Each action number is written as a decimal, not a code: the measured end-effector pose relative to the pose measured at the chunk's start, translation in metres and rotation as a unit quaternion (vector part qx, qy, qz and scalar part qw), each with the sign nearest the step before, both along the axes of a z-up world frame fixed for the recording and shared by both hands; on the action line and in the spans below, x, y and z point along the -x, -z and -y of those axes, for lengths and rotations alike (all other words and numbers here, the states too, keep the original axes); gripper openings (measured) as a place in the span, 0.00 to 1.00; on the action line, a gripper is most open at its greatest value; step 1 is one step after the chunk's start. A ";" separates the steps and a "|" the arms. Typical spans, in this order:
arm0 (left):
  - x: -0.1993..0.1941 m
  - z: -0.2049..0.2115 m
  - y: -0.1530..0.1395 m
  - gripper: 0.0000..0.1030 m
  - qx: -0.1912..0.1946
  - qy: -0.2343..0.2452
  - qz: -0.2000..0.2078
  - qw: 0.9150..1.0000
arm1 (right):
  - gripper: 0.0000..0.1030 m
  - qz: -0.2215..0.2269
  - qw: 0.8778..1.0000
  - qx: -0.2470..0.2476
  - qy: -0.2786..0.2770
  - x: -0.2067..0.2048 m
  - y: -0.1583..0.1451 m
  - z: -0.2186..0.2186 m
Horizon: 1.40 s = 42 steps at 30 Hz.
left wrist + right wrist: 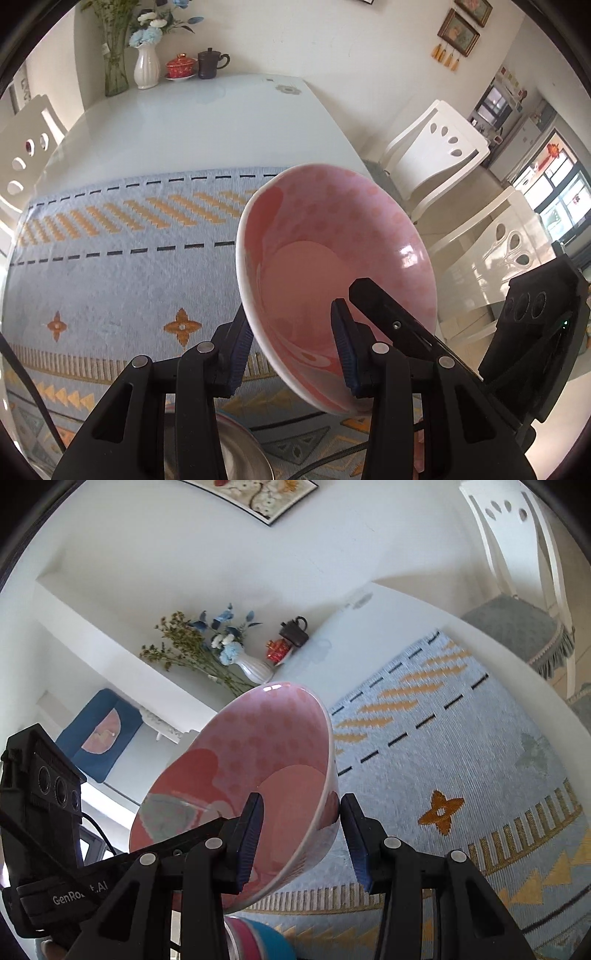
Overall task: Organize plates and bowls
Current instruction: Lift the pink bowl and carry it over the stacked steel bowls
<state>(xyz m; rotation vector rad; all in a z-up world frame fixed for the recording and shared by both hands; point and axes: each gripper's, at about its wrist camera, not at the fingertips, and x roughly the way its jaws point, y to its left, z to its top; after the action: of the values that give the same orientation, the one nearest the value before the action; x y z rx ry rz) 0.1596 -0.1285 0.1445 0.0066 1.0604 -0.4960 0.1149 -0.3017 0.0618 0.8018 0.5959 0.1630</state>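
A pink bowl [332, 266] is up in the air above the bench [177, 122], tilted steeply, its dotted inside facing both cameras. Both grippers hold it by the rim.

In the left wrist view the left gripper [291, 343] straddles the bowl's near wall: one blue pad sits behind the wall on the outside, the other pad [343, 350] lies against the inside. The jaws are narrow, closed on the bowl. The right gripper's black finger [388, 314] reaches in from the right over the bowl's inside.

In the right wrist view the right gripper [301, 834] also straddles the bowl [243, 775]: its left pad [251, 838] is inside, its right pad just beside the outer wall. Whether that outer pad presses on the wall I cannot tell for sure, but the jaws are narrow around it. The left gripper's body [40, 782] shows at the far left.

Under the bowl lies a pale blue patterned mat [122, 258] on the bench. At the bottom edge of the left view a metal dish [240, 454] peeks out; at the bottom of the right view there is a stack of pink and blue bowl rims [258, 938]. At the bench's far end stand a white vase [146, 70] with flowers, a red lidded cup [180, 66] and a dark mug [210, 62]. White chairs [436, 147] stand beside the bench.
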 end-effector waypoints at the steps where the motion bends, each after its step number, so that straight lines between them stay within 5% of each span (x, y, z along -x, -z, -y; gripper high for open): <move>1: 0.002 -0.002 -0.003 0.36 0.003 -0.002 0.002 1.000 | 0.42 0.002 1.000 0.003 -0.001 0.003 -0.004 -0.002; 14: 0.053 -0.042 -0.055 0.37 0.054 -0.021 0.050 0.997 | 0.41 0.038 0.998 0.041 -0.007 0.041 -0.067 -0.026; 24: 0.085 -0.091 -0.059 0.39 0.075 -0.026 0.046 0.996 | 0.41 0.021 0.997 0.067 -0.019 0.078 -0.089 -0.081; 42: 0.100 -0.138 -0.017 0.39 0.067 -0.044 -0.022 0.997 | 0.41 -0.059 0.995 0.065 -0.055 0.088 -0.055 -0.139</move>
<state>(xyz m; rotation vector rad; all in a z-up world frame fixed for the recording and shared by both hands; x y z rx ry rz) 0.0592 0.0095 0.1610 -0.1701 1.0634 -0.4887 0.0266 -0.1629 0.1164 0.6554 0.7558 0.1766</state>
